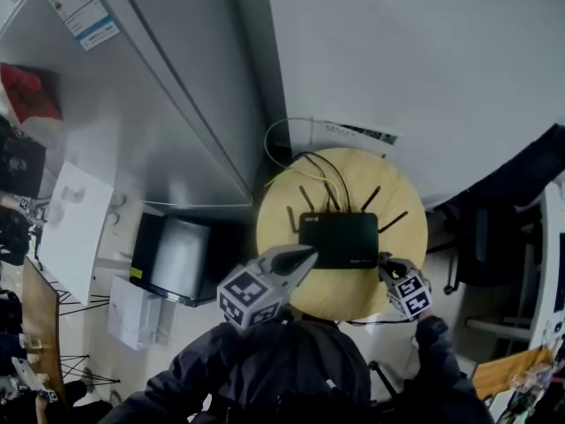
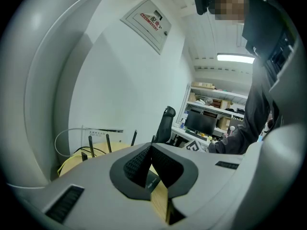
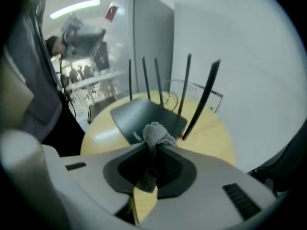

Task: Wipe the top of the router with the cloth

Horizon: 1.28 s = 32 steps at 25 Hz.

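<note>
Fingers (image 3: 173,166) of right gripper (image 3: 153,145) pinch cloth (image 3: 154,133) at router (image 3: 139,115) near corner.

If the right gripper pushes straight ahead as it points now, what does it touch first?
Most likely the router, on its top near the front edge; the cloth held by the right gripper would land first. Depth is unclear.

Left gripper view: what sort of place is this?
Probably an office or lab workroom: a monitor, an office chair and shelves of boxes stand beyond the round table.
</note>
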Available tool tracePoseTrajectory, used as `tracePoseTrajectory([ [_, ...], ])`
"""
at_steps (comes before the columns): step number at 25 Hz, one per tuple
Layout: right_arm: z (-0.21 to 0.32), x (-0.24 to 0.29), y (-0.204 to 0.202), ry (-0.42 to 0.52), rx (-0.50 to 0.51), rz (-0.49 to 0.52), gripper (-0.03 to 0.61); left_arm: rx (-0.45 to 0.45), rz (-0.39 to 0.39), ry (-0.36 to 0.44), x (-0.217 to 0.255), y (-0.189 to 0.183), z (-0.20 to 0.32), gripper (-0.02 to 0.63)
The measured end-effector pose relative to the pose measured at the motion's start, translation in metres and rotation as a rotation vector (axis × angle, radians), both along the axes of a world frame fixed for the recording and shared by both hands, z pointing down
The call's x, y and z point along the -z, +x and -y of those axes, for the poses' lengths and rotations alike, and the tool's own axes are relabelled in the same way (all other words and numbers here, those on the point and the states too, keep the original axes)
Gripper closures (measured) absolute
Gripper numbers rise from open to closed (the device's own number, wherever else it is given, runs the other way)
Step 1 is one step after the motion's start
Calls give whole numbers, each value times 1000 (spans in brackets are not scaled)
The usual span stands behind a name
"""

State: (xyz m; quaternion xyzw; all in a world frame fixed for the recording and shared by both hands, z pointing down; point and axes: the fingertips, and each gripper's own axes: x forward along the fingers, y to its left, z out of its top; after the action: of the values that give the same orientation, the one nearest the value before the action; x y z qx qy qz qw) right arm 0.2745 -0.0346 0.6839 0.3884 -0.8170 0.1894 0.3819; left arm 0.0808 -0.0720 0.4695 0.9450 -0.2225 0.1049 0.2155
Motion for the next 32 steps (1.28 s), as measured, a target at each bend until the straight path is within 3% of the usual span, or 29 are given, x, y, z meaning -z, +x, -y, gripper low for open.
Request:
tracePoseTrajectory([
  [3,19,73,-35,95,-79,181,509,-12,-10,26,8,0,6,621],
  [7,39,158,-95,192,-80,379,509,-28,-35,60,24,1,12,621],
  [12,54,212,-140,249,-76,507,509,-38,-59,90,39,-1,15,621],
  [32,52,234,-160,277,-60,502,512,-44,-71,110,46,-10,10,621],
])
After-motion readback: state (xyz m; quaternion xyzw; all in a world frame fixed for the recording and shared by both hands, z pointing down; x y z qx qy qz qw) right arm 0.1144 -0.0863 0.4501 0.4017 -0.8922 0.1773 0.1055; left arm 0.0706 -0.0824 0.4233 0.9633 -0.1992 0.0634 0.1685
